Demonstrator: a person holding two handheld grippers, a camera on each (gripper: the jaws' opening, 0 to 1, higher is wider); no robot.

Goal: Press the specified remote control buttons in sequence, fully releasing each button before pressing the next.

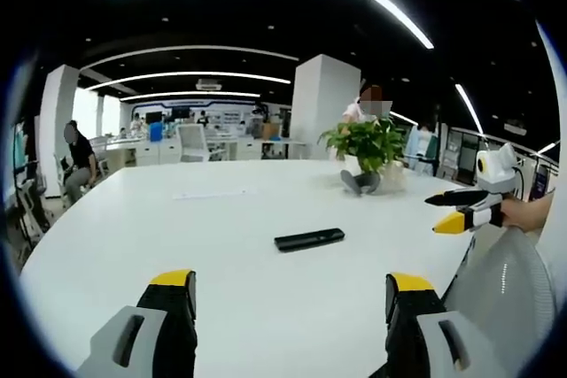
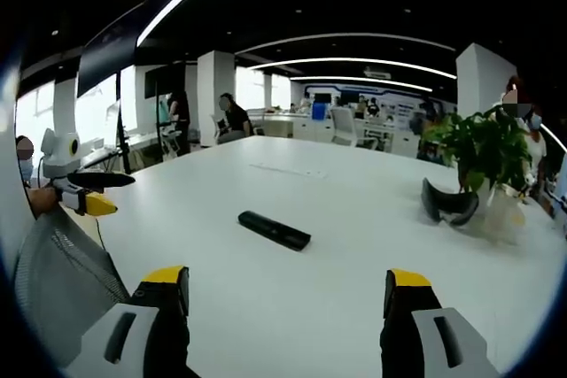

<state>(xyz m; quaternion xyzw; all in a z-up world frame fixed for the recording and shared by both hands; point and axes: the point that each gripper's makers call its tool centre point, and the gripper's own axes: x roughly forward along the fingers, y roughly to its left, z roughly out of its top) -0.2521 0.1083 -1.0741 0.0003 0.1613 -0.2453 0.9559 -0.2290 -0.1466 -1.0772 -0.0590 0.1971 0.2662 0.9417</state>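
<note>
Black remote control (image 1: pixel 309 239) flat on a white table (image 1: pixel 221 307), both grippers held clear of it.

In the left gripper view: left gripper (image 1: pixel 290 294) near, jaws wide apart with yellow tips, nothing between them; remote control farther out on the bare tabletop, roughly midway between the jaws, well apart from them. Right gripper (image 1: pixel 449 211) coming in from the right at the table's edge, jaws parted, holding nothing, a hand (image 1: pixel 523 212) behind it. Potted plant (image 1: pixel 368 146) at the far right of the table, a dark headset-like object (image 1: pixel 359 181) at its base. In the right gripper view: right gripper (image 2: pixel 285 293) spread wide and empty; remote control (image 2: pixel 274 230) ahead, lying at a slant; left gripper (image 2: pixel 108 192) at the left edge. Mesh chair back (image 1: pixel 509 285) near right. Open office with desks and people beyond.
</note>
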